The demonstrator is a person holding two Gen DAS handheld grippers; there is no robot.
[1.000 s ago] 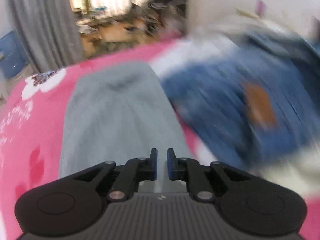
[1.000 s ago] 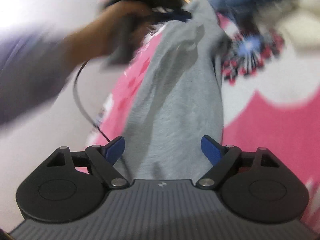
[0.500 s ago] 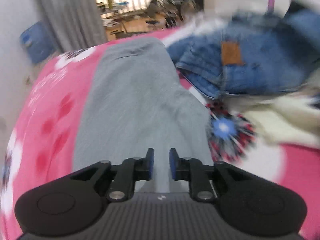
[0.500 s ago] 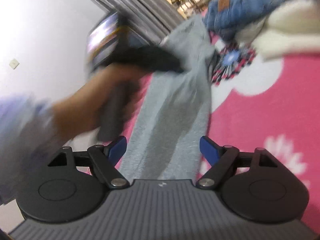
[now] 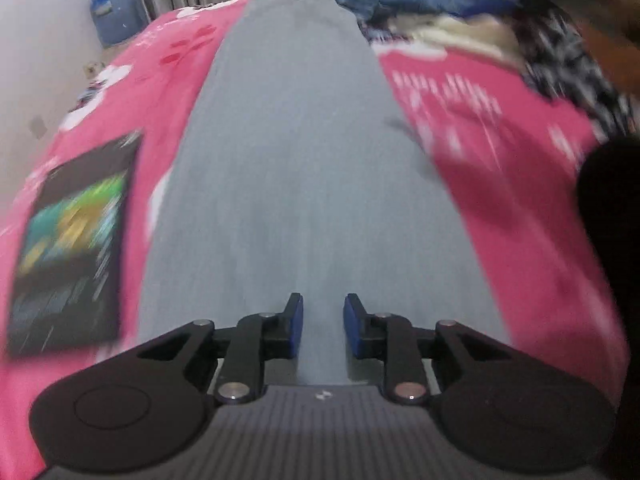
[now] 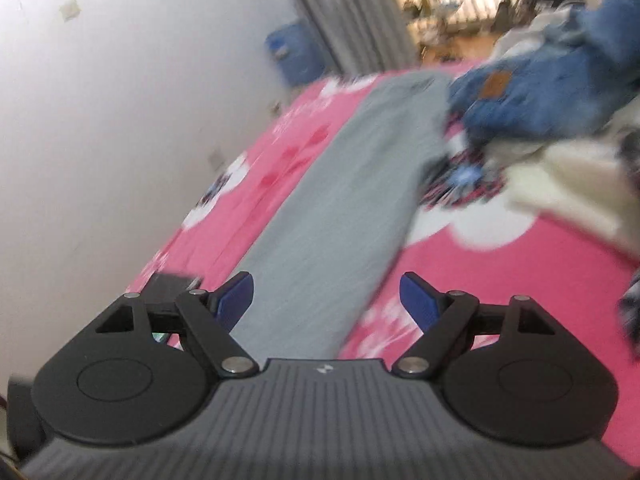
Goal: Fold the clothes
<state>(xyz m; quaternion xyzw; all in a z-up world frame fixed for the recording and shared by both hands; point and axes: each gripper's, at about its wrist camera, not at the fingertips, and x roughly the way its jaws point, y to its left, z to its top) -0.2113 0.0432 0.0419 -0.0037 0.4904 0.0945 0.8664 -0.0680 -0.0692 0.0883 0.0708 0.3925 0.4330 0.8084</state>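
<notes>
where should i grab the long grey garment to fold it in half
Probably at its near end, by the two corners just ahead of the left gripper and right gripper, coming from above. The grey garment lies flat as one long strip on the pink bedspread.

The right tool hangs with its blue-padded jaws wide apart and nothing between them, above a long grey garment spread flat along a pink flowered bedspread. Just beside the garment's far end lies a heap of blue denim and cream cloth.
</notes>
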